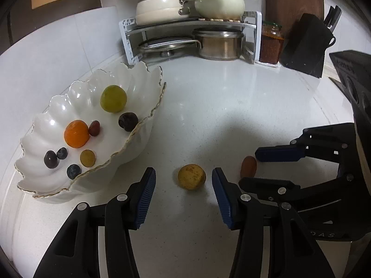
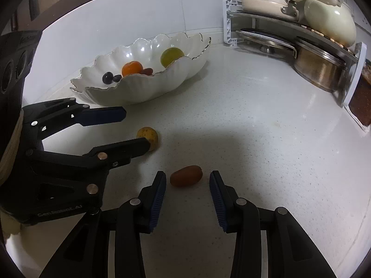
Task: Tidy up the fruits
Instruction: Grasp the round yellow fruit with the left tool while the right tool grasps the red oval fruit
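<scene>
- Most of the job looks done: the bowl (image 1: 92, 106) already holds most of the fruit, and two pieces are left on the counter (image 1: 231, 97).
- Left on the counter: a yellow fruit (image 1: 192, 176) and a brown fruit (image 1: 248, 166), near each other, in front of the bowl and towards the counter's front edge.
- Left gripper (image 1: 183, 180): jaws spread, one on each side of the yellow fruit, not touching it as far as I can tell.
- Right gripper (image 2: 187, 180): jaws spread either side of the brown fruit, with a gap showing on both sides.
- In the bowl: a green fruit (image 1: 113, 98), an orange (image 1: 76, 133), a small red one (image 1: 94, 128) just beside the orange, a dark plum (image 1: 128, 121), a small yellow one (image 1: 87, 158), and three small dark ones (image 1: 50, 159) near its front end.
- The bowl sits by the wall at the counter's back left, with room left inside.
- Judged remaining: close on each fruit, lift, and put both in the bowl.
</scene>
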`<action>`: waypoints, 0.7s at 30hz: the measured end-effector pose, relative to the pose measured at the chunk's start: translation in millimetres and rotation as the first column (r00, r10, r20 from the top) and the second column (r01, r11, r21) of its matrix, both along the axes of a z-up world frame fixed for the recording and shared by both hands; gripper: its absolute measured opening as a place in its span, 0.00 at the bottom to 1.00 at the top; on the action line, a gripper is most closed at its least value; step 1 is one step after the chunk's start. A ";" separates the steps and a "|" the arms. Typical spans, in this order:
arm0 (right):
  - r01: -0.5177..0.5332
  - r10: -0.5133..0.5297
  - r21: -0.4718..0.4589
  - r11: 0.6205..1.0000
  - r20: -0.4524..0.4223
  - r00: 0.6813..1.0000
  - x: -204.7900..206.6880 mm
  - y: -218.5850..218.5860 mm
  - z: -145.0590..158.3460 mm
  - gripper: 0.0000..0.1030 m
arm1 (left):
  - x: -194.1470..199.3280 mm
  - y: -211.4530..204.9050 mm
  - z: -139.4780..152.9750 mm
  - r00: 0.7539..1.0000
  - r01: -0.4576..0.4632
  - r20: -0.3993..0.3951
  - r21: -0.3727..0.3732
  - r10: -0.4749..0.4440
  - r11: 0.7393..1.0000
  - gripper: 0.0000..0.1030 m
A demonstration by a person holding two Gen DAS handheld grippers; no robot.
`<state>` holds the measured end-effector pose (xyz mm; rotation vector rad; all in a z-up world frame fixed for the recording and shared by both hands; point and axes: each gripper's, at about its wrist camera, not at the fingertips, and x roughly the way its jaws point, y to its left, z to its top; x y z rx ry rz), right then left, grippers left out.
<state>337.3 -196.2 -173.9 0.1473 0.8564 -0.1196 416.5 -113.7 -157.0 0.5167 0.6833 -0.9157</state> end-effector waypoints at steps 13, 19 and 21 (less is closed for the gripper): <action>-0.026 0.026 0.006 1.000 0.008 1.000 3.2 -2.4 -1.3 0.36 | 0.1 -9.1 -6.5 0.999 0.017 -0.031 0.015 -0.016 1.000 0.39; -0.046 0.045 0.016 0.999 0.011 0.999 3.7 -0.4 -1.7 0.29 | 0.8 -14.6 -12.3 0.997 0.012 -0.072 0.031 -0.009 0.999 0.30; -0.044 0.044 0.024 0.999 0.014 0.999 3.7 -1.7 -2.0 0.28 | 0.1 -15.2 -13.5 0.997 0.012 -0.081 0.033 -0.009 0.999 0.27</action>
